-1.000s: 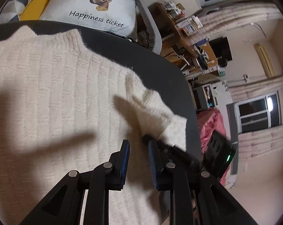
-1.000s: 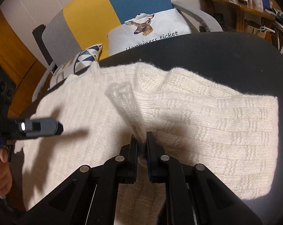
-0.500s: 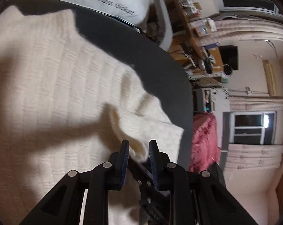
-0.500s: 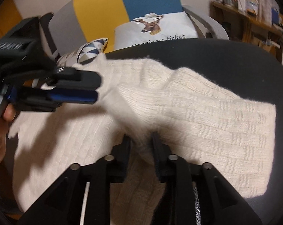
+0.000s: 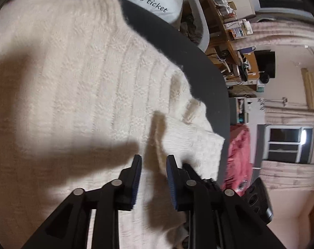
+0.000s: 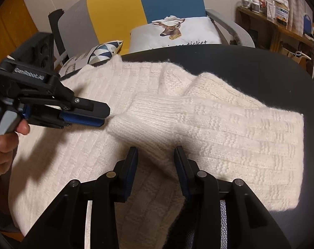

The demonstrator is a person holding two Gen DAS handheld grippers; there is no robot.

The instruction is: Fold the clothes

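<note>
Flanking the cream sweater (image 6: 136, 108), a deer cushion (image 6: 177, 31) sits beyond the dark table's (image 6: 260, 72) bare edge; both right gripper (image 6: 155, 155) and left gripper (image 5: 153, 166) have just been opening, pads off the folded sleeve (image 6: 219, 128).

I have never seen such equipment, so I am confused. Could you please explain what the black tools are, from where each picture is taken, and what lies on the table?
No robot here: a person holds a two-finger gripper in each hand, each carrying a camera looking along its fingers. One picture comes from the left gripper, the other from the right gripper, which also sees the left one and the hand holding it. A cream knitted sweater lies on a dark round table, one sleeve folded across it. The right jaws have just been opening, the sleeve between them but released. The left jaws are open, holding nothing.
</note>
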